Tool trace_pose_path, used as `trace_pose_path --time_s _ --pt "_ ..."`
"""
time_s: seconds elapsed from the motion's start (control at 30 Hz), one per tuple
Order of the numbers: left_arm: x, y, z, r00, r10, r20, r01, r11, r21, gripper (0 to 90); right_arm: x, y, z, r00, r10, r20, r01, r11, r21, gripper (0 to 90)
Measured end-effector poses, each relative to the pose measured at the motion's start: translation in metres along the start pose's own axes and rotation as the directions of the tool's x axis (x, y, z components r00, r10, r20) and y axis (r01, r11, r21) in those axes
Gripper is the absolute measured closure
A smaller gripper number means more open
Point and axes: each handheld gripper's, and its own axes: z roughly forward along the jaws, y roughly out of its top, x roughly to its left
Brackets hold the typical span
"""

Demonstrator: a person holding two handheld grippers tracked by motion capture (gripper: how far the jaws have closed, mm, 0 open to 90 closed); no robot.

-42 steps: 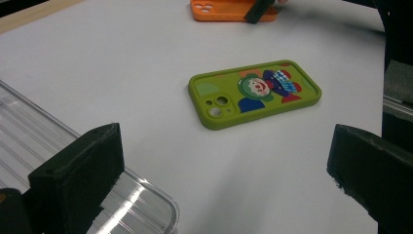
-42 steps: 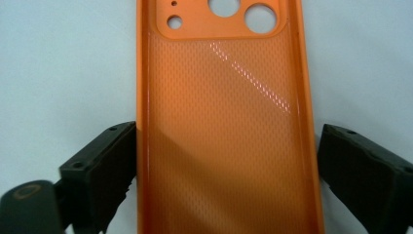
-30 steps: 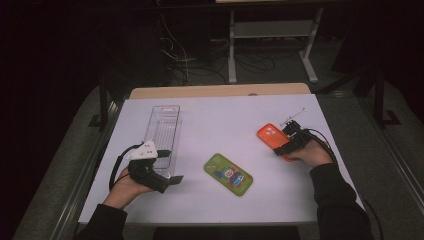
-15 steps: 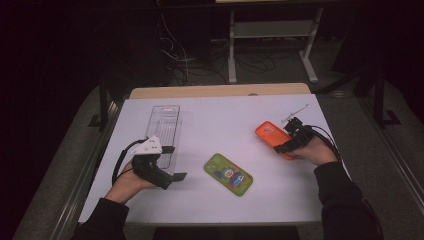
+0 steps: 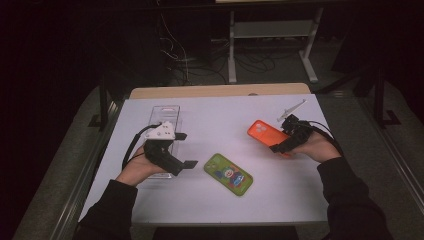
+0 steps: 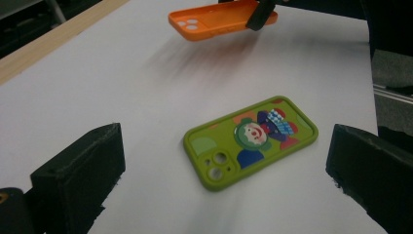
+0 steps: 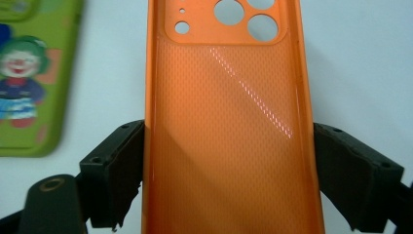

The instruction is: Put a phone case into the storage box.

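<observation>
Phone cases lie on the white table (image 5: 300, 195). In the high view, the right claw (image 5: 280, 146) clamps the orange case (image 5: 264, 132) by its near end, right of the green case (image 5: 228, 174); the left claw (image 5: 184, 150), jaws apart and empty, hovers just left of the green case, above a clear tray (image 5: 165, 112).

Left gripper view: the green case (image 6: 251, 140) lies flat between and beyond the spread jaws, and the orange case (image 6: 219, 19) hangs lifted off the table beyond it.

Right gripper view: both jaws press the orange case's (image 7: 226, 122) long sides, its camera holes at the far end, and the green case (image 7: 29, 78) lies to its left.
</observation>
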Motion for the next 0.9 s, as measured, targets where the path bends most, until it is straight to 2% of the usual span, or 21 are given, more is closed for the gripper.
trace_pose_path --time_s 0.07,0.17,0.27,0.33,0.37,0.43,0.47,0.5,0.57,0.63,0.7,0.73,0.77,0.8,0.83,0.9 --pt "0.001 0.005 0.004 0.9999 0.007 0.013 -0.007 1.0 -0.003 0.0 0.007 0.003 -0.002 0.9994 -0.027 -0.022 0.027 1.0 -0.007 14.9" --pt "0.003 0.016 0.012 0.9982 0.043 0.041 -0.043 0.999 0.005 0.0 0.016 0.006 -0.004 0.9972 -0.057 -0.048 0.056 0.998 -0.016 14.9" --pt "0.004 0.021 0.015 0.9966 0.064 0.051 -0.065 0.9978 0.015 0.0 0.022 0.009 -0.004 0.9948 -0.079 -0.064 0.077 0.997 -0.022 14.9" --pt "0.004 0.025 0.019 0.9956 0.067 0.066 -0.068 0.9975 0.019 0.0 0.027 0.012 -0.001 0.9868 -0.147 -0.067 0.146 0.989 -0.02 14.9" --pt "0.005 0.029 0.023 0.9933 0.083 0.08 -0.085 0.996 0.025 0.0 0.03 0.013 -0.001 0.9841 -0.161 -0.075 0.16 0.987 -0.022 14.9" --pt "0.006 0.031 0.025 0.9926 0.088 0.084 -0.091 0.9955 0.028 0.0 0.032 0.015 0.0 0.981 -0.176 -0.081 0.175 0.984 -0.024 15.0" --pt "0.006 0.033 0.027 0.9918 0.091 0.089 -0.094 0.9952 0.028 0.0 0.038 0.018 0.002 0.9745 -0.207 -0.087 0.205 0.978 -0.028 14.9" --pt "0.006 0.035 0.029 0.9904 0.099 0.096 -0.103 0.994 0.036 0.0 0.038 0.018 0.002 0.9745 -0.207 -0.087 0.205 0.978 -0.028 14.9" --pt "0.007 0.038 0.033 0.9884 0.116 0.098 -0.122 0.9907 0.06 0.0 0.043 0.021 0.003 0.9658 -0.238 -0.103 0.235 0.971 -0.036 14.9" --pt "0.008 0.04 0.036 0.9851 0.128 0.115 -0.136 0.9882 0.07 0.0 0.05 0.028 0.005 0.9521 -0.282 -0.118 0.278 0.959 -0.047 14.9" --pt "0.009 0.042 0.04 0.9829 0.131 0.13 -0.141 0.987 0.076 0.0 0.055 0.032 0.005 0.9425 -0.307 -0.132 0.303 0.952 -0.051 14.9" --pt "0.009 0.042 0.04 0.9829 0.131 0.13 -0.141 0.987 0.076 0.0 0.055 0.032 0.005 0.9425 -0.307 -0.132 0.303 0.952 -0.051 14.9" --pt "0.009 0.042 0.044 0.9838 0.122 0.131 -0.134 0.9871 0.087 0.0 0.059 0.036 0.006 0.9307 -0.34 -0.134 0.334 0.94 -0.065 14.9" --pt "0.009 0.042 0.044 0.9838 0.122 0.131 -0.134 0.9871 0.087 0.0 0.059 0.036 0.006 0.9307 -0.34 -0.134 0.334 0.94 -0.065 14.9" --pt "0.01 0.042 0.047 0.9812 0.134 0.139 -0.148 0.9844 0.095 0.0 0.062 0.037 0.006 0.9275 -0.348 -0.136 0.342 0.937 -0.067 14.9" --pt "0.01 0.042 0.049 0.9799 0.132 0.149 -0.148 0.9839 0.1 0.0 0.068 0.042 0.007 0.9116 -0.382 -0.151 0.375 0.924 -0.075 14.9"
